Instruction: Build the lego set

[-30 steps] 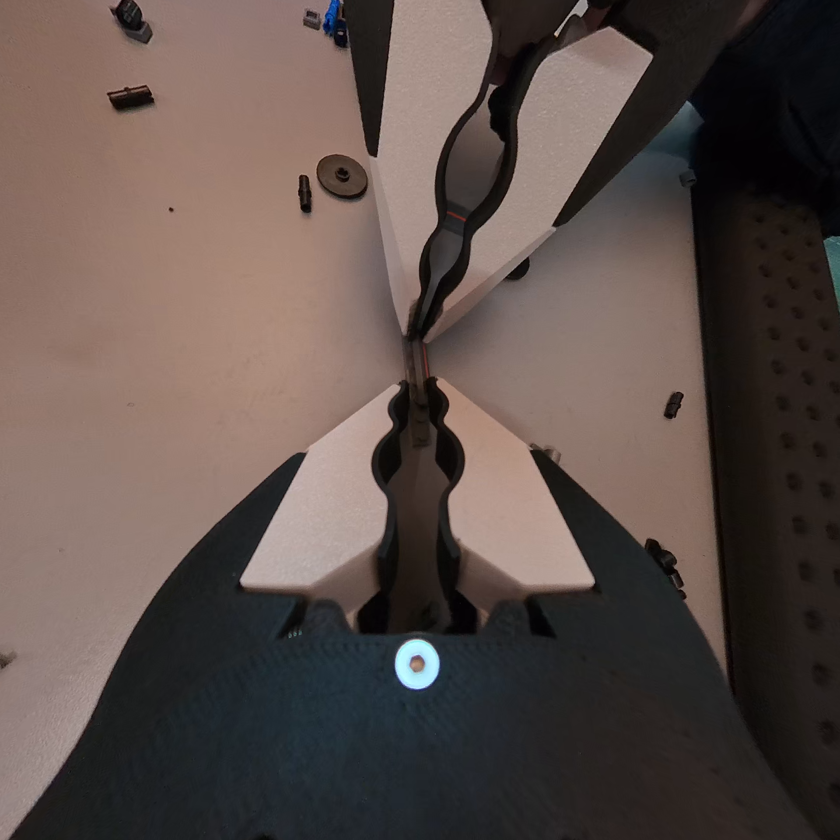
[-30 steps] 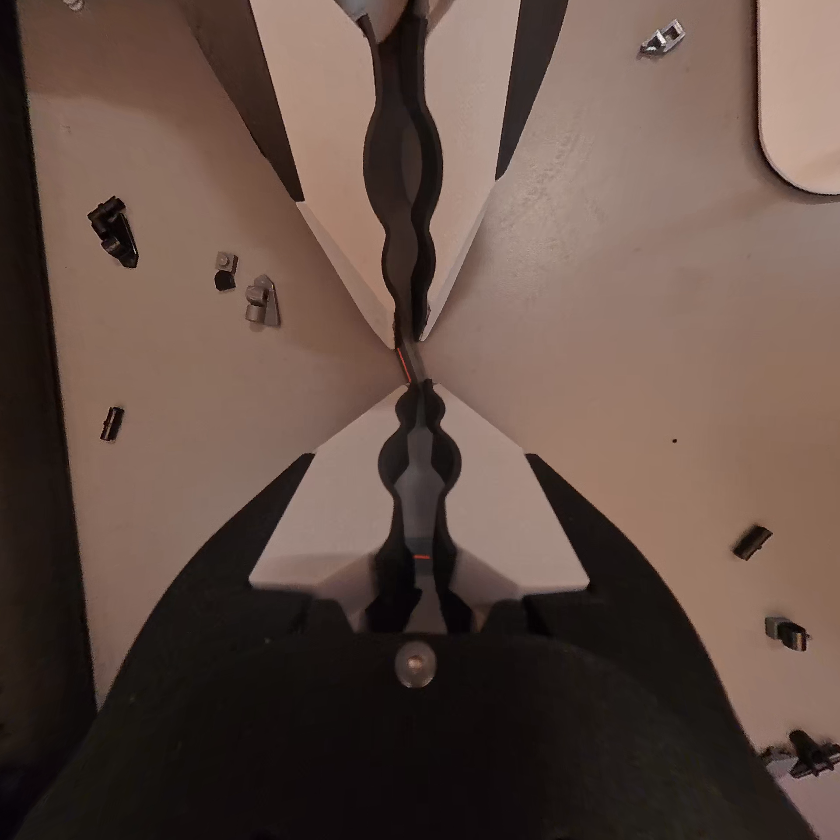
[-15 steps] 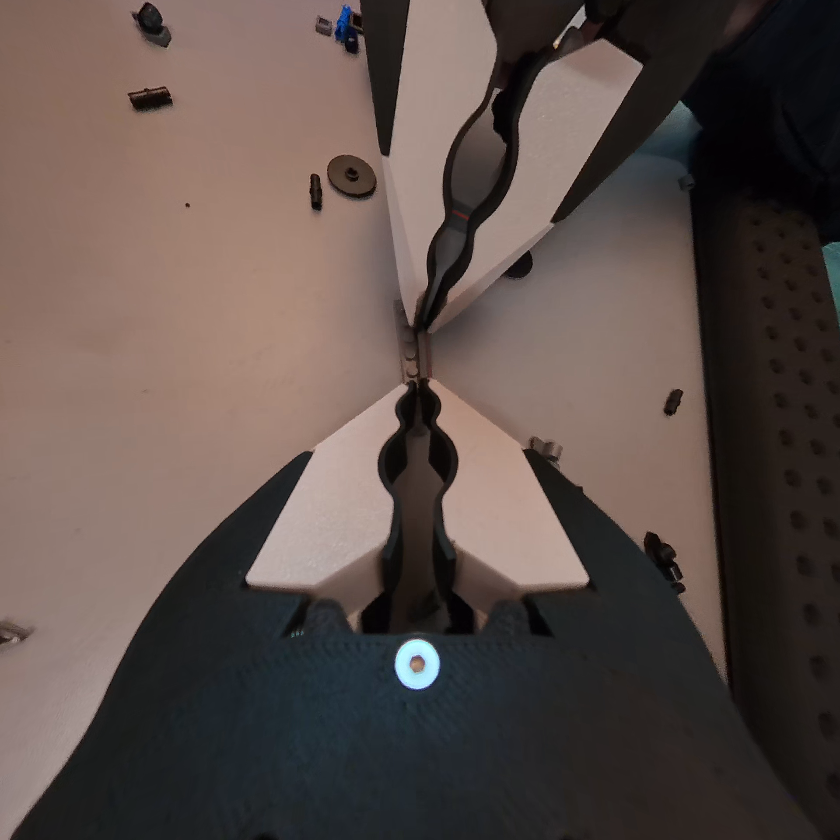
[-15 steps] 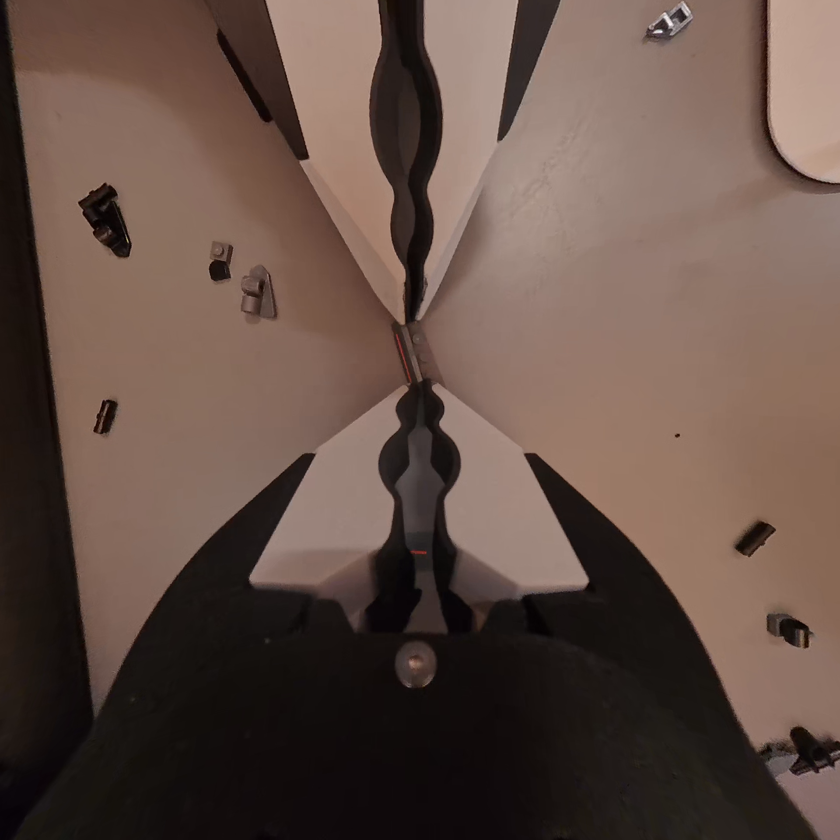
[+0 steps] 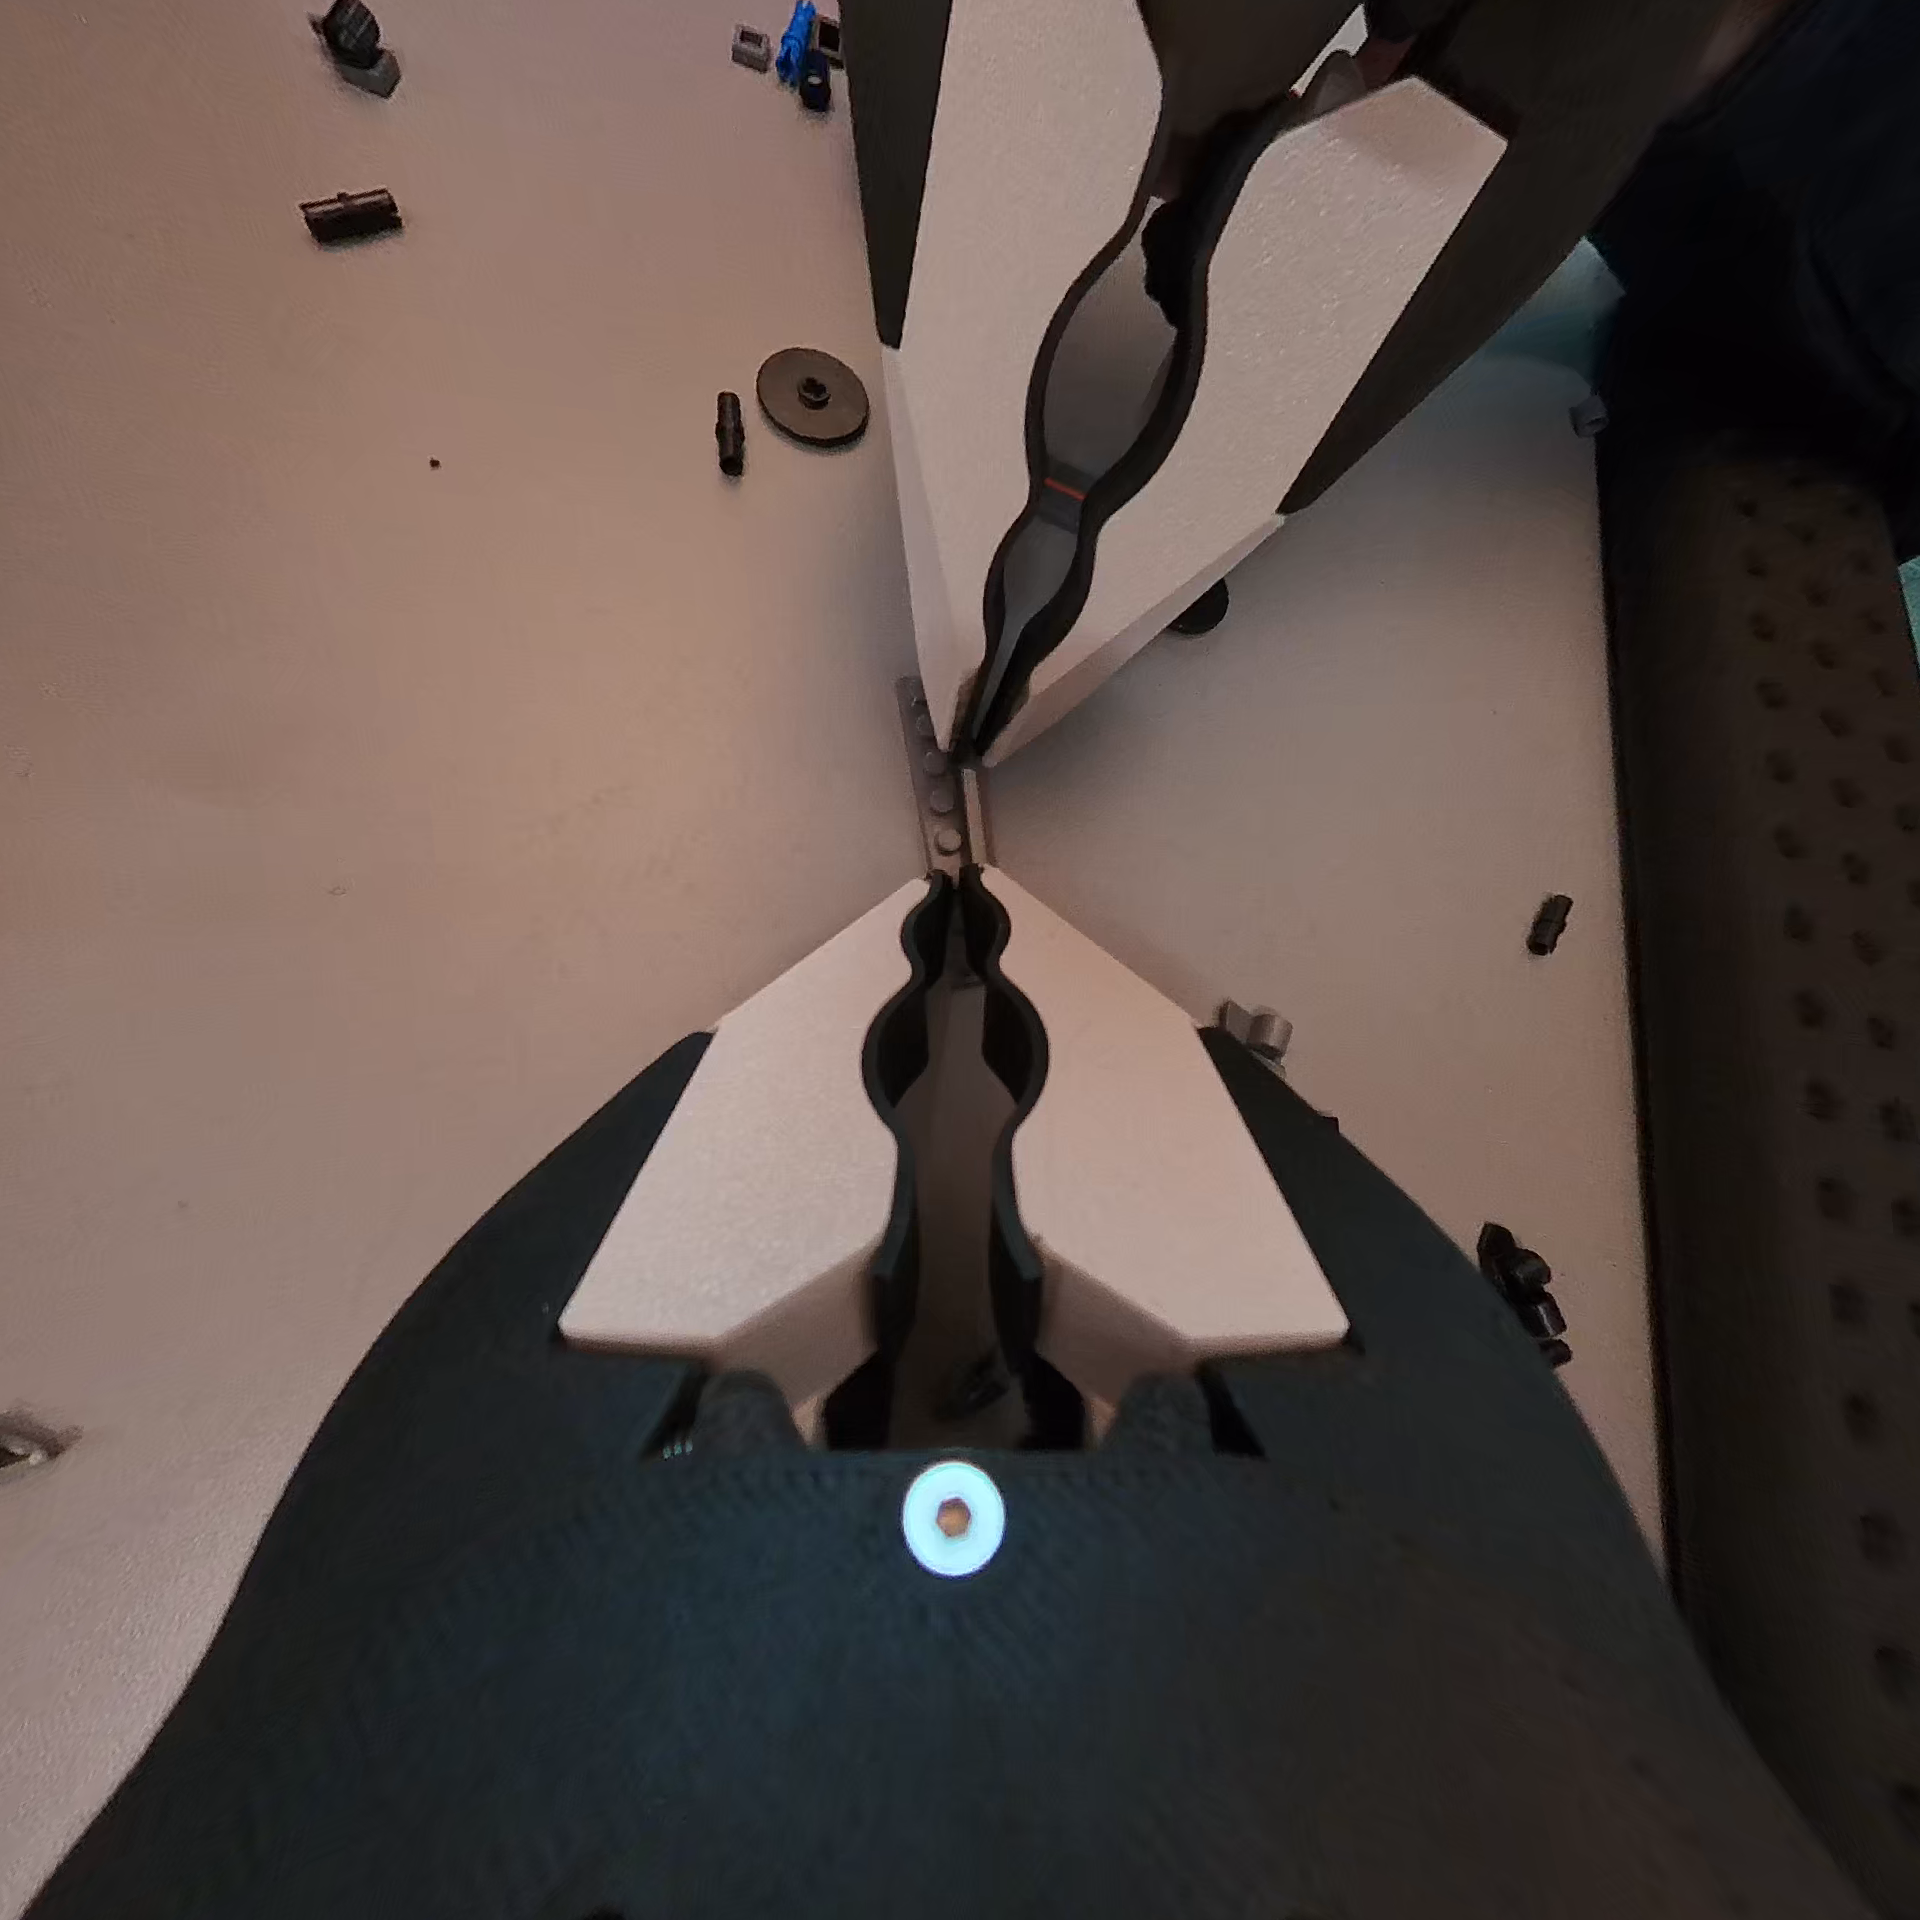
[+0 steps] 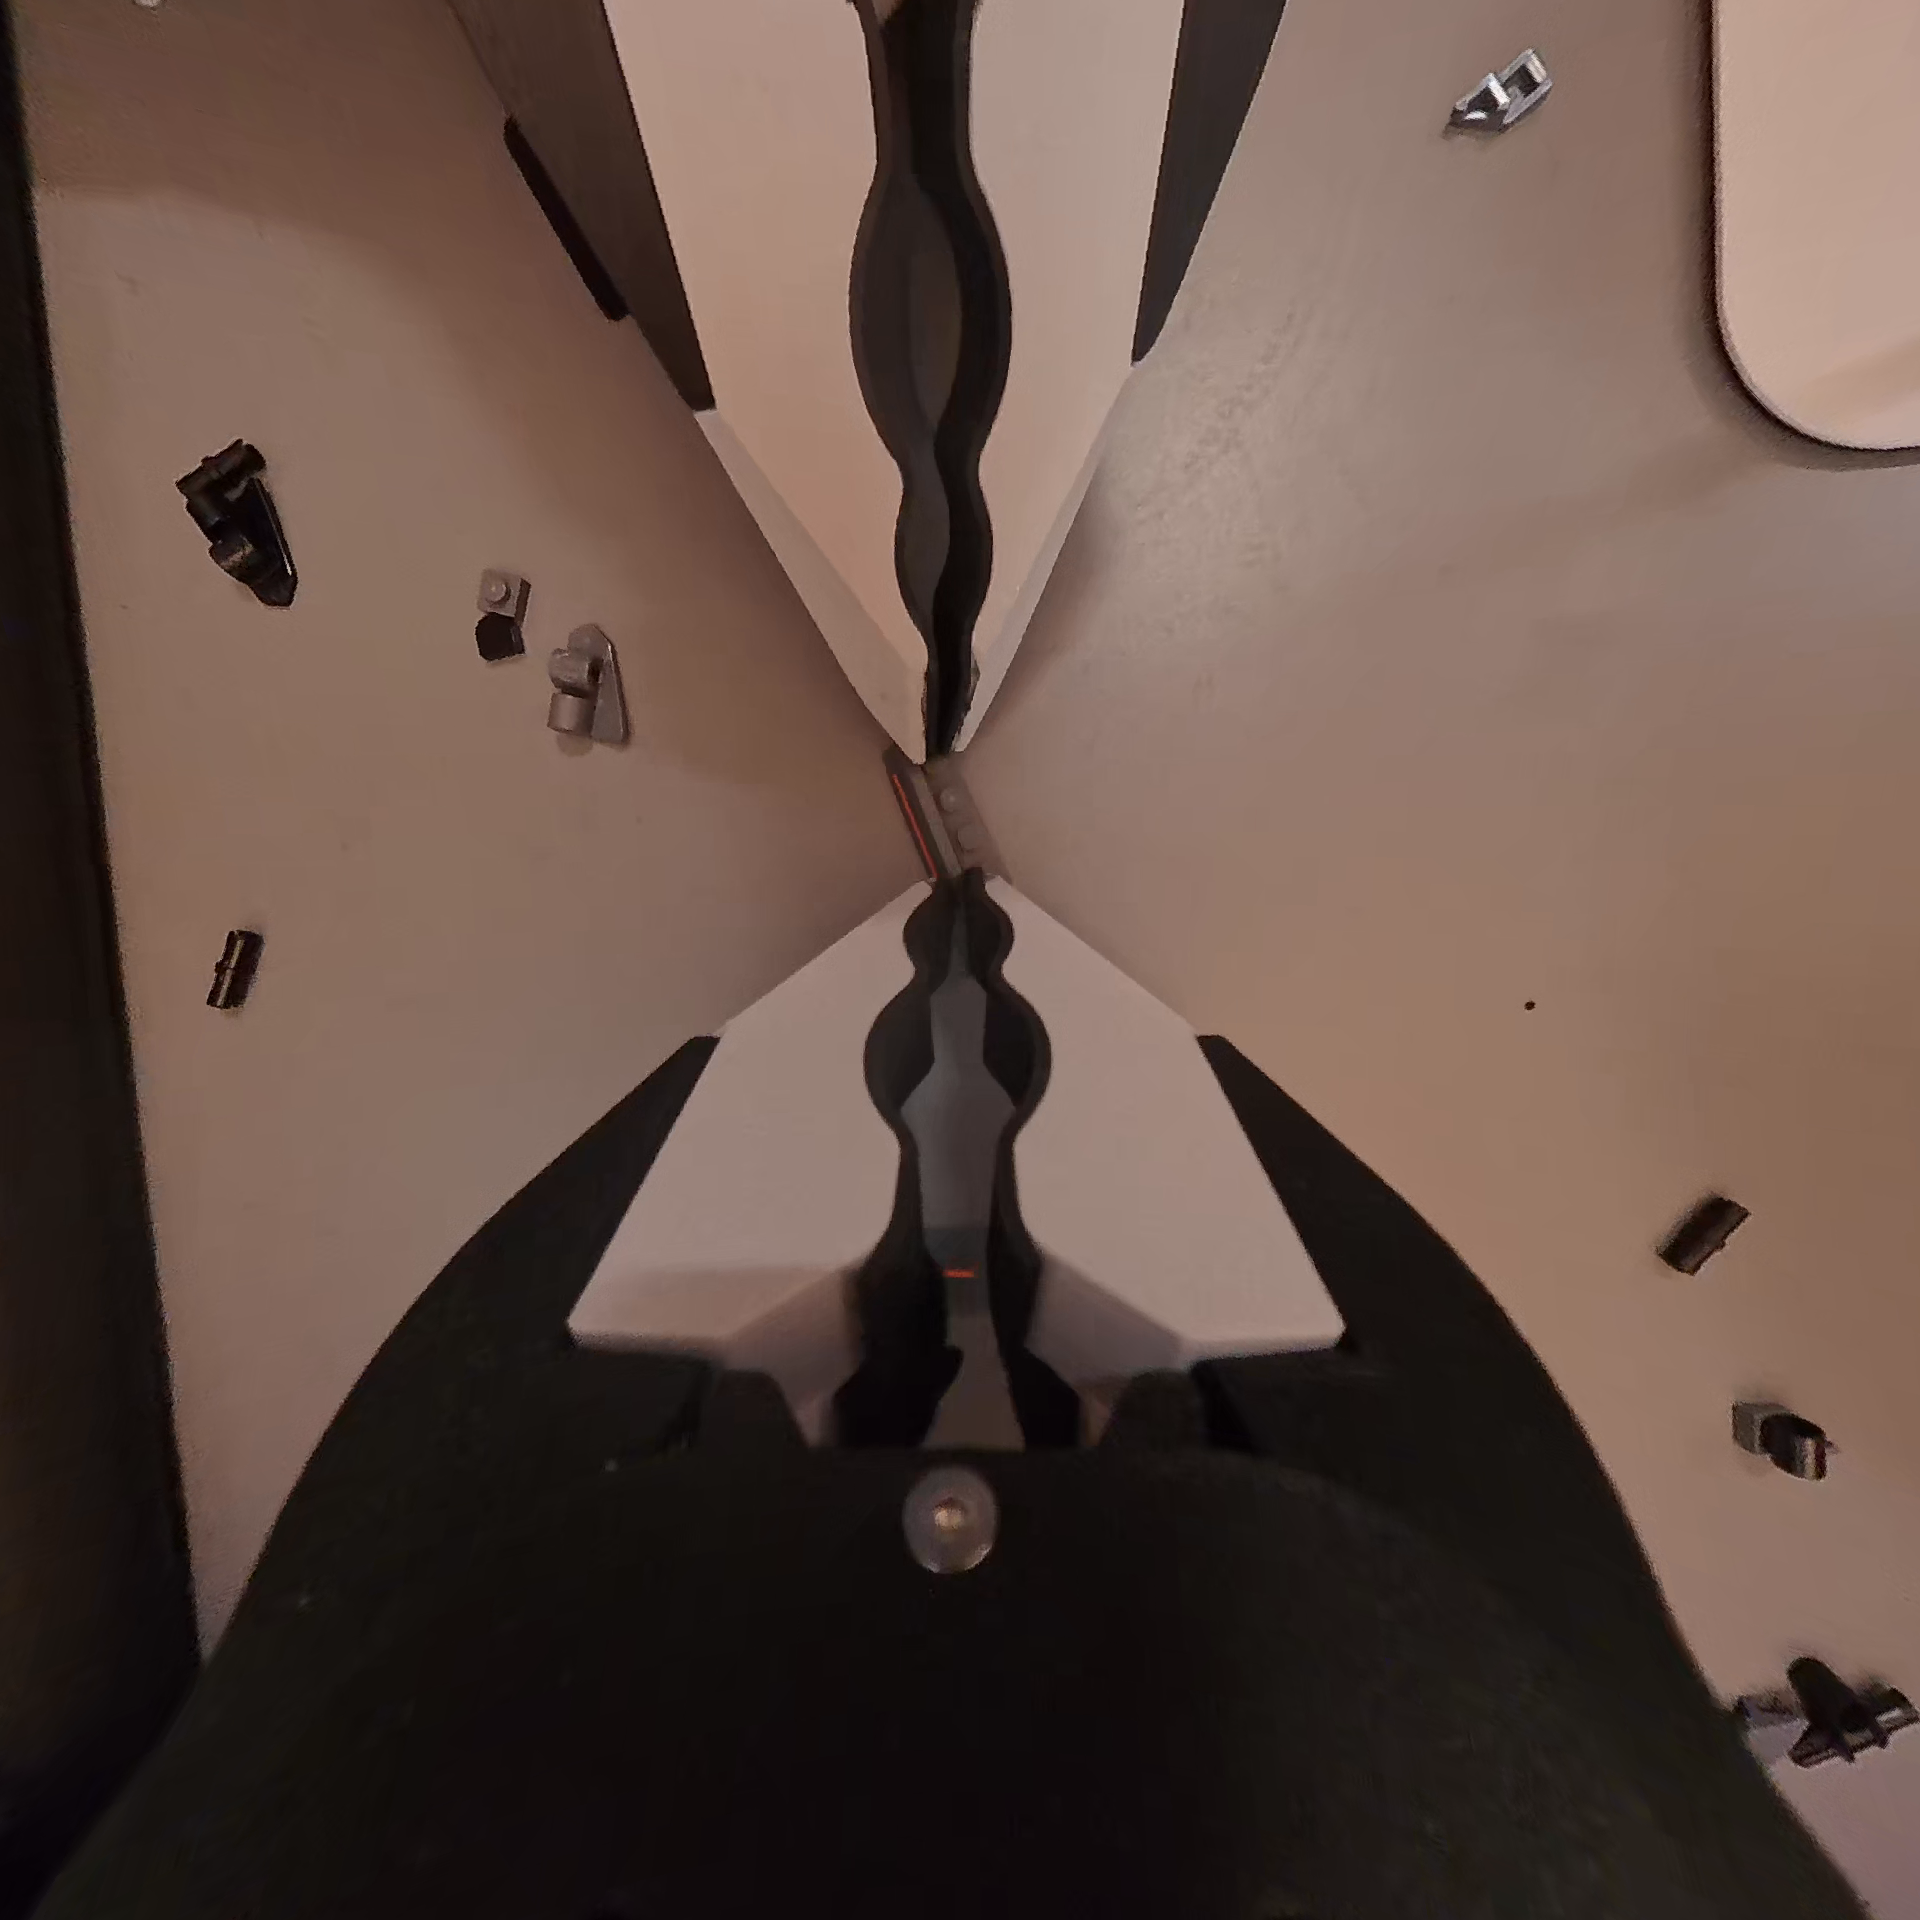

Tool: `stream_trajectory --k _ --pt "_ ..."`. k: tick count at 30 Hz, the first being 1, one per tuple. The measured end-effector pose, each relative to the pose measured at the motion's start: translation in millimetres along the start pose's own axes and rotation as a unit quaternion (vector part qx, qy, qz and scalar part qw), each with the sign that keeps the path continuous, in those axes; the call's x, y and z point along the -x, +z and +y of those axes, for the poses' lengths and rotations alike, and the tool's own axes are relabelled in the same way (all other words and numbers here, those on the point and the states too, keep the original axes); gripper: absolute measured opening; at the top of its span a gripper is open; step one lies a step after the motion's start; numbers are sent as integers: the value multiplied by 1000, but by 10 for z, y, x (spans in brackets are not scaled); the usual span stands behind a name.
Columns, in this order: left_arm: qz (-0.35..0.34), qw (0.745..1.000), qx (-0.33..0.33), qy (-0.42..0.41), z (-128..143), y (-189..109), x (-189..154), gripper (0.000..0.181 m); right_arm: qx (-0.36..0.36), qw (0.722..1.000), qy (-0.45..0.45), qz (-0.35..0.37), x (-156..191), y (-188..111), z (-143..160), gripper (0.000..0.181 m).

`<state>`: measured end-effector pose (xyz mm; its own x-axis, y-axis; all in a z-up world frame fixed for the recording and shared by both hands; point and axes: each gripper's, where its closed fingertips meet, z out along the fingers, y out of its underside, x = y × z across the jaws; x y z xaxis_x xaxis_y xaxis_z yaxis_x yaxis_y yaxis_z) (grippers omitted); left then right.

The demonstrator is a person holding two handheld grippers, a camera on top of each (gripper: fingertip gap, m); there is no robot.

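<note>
A thin grey studded plate point(image 5: 938, 790) spans the short gap between my two grippers, above the pale table point(image 5: 416, 727). My left gripper point(image 5: 954, 878) is shut on its near end. My right gripper point(image 5: 971, 743) comes in from the top, tip to tip with the left. In the right wrist view, my right gripper point(image 6: 951, 883) is shut on a dark strip with a red line point(image 6: 914, 821), which lies against the studded plate point(image 6: 966, 816). The left gripper point(image 6: 945, 738) meets it from above. The strip's far length is hidden inside the jaws.
Loose parts lie on the table: a black disc point(image 5: 810, 397), black pins point(image 5: 730, 431), blue and grey bits point(image 5: 800, 52), grey hinge pieces point(image 6: 587, 686), and black pieces point(image 6: 239, 525). A dark perforated mat point(image 5: 1766, 935) runs along one edge. A white tray corner point(image 6: 1818, 208) lies beyond. Less than 4 cm separates the two grippers' tips. The black disc point(image 5: 810, 397) sits 9 cm or so from the ends of my right fingers.
The held piece has rolled between the tips: it was edge-on with an orange line showing, and now its studded face shows. Both grippers stayed shut and tip to tip.
</note>
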<state>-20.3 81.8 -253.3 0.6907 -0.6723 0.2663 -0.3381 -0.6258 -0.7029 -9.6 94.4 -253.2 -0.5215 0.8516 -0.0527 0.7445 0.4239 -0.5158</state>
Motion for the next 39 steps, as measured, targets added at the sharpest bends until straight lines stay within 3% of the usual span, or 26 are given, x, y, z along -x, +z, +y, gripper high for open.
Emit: stream_trajectory --k 11,23,39 --pt "10 1000 -3 4 -19 31 -43 11 4 1000 -1 13 -41 26 11 0" --pt "-4 999 15 34 19 49 -52 4 23 998 -57 -22 178 51 63 11" --pt "49 996 33 60 115 20 -252 1 4 994 -103 -27 290 -46 -12 5"
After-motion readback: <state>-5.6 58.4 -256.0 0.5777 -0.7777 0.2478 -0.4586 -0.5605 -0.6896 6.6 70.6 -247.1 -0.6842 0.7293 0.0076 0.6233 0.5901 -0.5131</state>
